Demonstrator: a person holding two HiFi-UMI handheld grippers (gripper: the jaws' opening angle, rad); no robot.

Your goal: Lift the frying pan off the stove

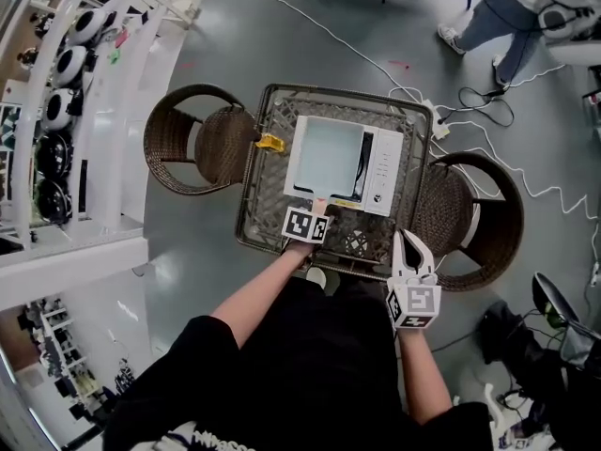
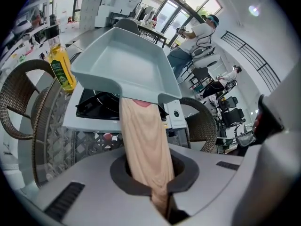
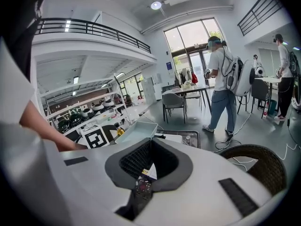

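A square pale grey-blue frying pan (image 1: 329,153) hangs over the white stove (image 1: 387,172) on the wicker table. In the left gripper view the pan (image 2: 122,65) is raised clear of the black burner (image 2: 96,105). Its beige handle (image 2: 143,145) runs back between the jaws. My left gripper (image 1: 317,212) is shut on that handle at the table's near edge. My right gripper (image 1: 410,248) hovers at the table's front right corner, shut with nothing in it. From the right gripper view the pan (image 3: 136,132) shows side-on.
A yellow oil bottle (image 1: 270,143) stands at the table's left edge, left of the stove. Wicker chairs flank the table (image 1: 246,216), one on the left (image 1: 192,139) and one on the right (image 1: 479,219). White cables (image 1: 526,181) trail on the floor. A person (image 1: 498,17) stands at the far right.
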